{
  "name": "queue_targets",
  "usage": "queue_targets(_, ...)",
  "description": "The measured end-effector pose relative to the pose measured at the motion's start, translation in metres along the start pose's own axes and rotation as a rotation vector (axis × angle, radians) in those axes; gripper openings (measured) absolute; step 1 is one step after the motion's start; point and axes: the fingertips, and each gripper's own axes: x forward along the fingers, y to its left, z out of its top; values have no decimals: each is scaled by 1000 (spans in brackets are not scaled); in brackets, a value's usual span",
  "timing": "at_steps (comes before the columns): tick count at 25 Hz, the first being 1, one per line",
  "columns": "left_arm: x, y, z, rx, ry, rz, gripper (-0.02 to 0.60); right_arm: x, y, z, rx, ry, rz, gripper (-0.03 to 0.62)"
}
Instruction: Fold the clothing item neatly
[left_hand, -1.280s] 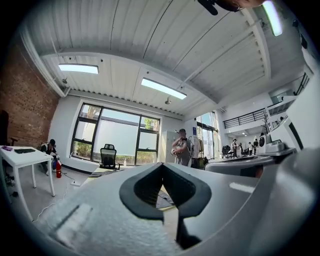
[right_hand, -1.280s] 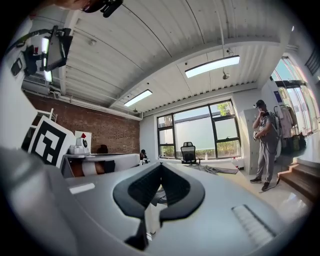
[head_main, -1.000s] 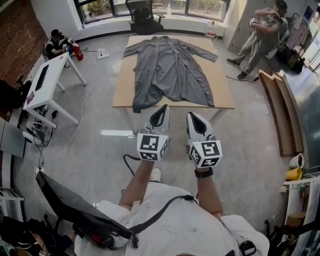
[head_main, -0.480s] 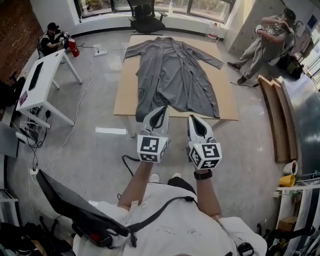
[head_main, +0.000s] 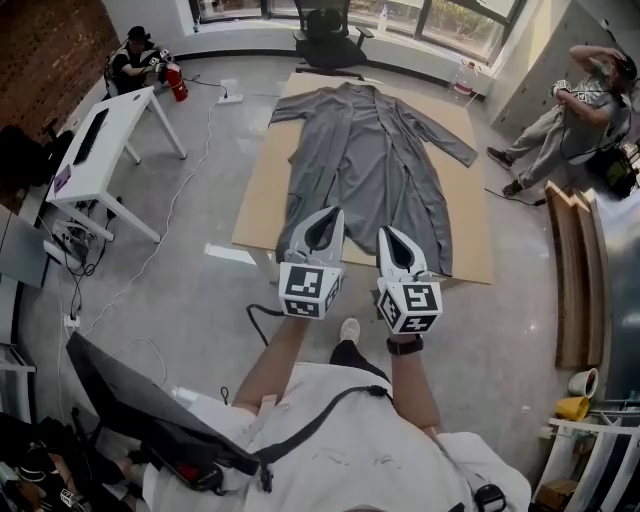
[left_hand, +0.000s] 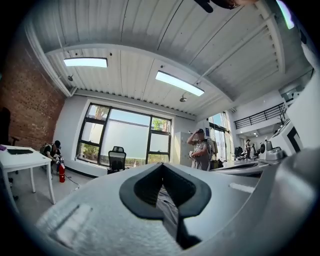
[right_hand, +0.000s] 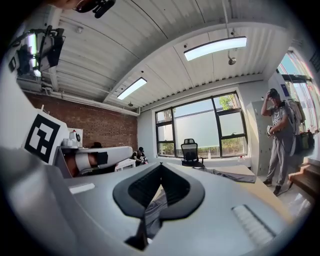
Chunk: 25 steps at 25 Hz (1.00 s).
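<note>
Left gripper, head view: left gripper (head_main: 333, 212) is held out level in the person's left hand, clenched shut and empty, its tip over the near hem of the garment as seen from above.
Right gripper, head view: right gripper (head_main: 384, 231) sits just beside the left one, also closed with nothing in it.
Garment, head view: long grey open-front robe (head_main: 372, 150) lies flat and unfolded, sleeves spread to both sides, collar at the far end.
Table, head view: tan rectangular wooden table (head_main: 262, 195) carries the robe, and bare board shows along both long sides.
Room, head view: white desk (head_main: 100, 145) stands at the left and a black office chair (head_main: 328, 28) beyond the table's far end. One person stands at the right (head_main: 580, 110); another crouches by a red fire extinguisher (head_main: 178, 84).
Left gripper view: jaw tips meet at the top of the dark cut-out. Grey cloth shows through the opening below, lying beyond the jaws — not pinched.
Right gripper view: jaw tips are likewise together. The robe shows through the opening, and one sleeve lies on the table edge further off.
</note>
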Motion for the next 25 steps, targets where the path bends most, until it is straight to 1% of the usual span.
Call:
queue_targets(5,64,-4,22,26,-41,15,0,37,-61,29,-10,-46,7,2)
queue_targets(7,84,-7,21,37,-34,20,0,45,-85,32,-4,-49,4,2)
queue_targets(11,118,-17,9,63,-2,26,0,62,-123,24,25,-34,17,2)
queue_targets(15,138,-15,1,80,29,45,0,81,-137,23,54,-27,60,2)
queue_targets(20,153,-3,3,86,50,68,0,100,-135,28,48,-19,109,2)
queue_targets(25,169,7,-7,84,55,42,0,124,-143,15,59,3,90,2)
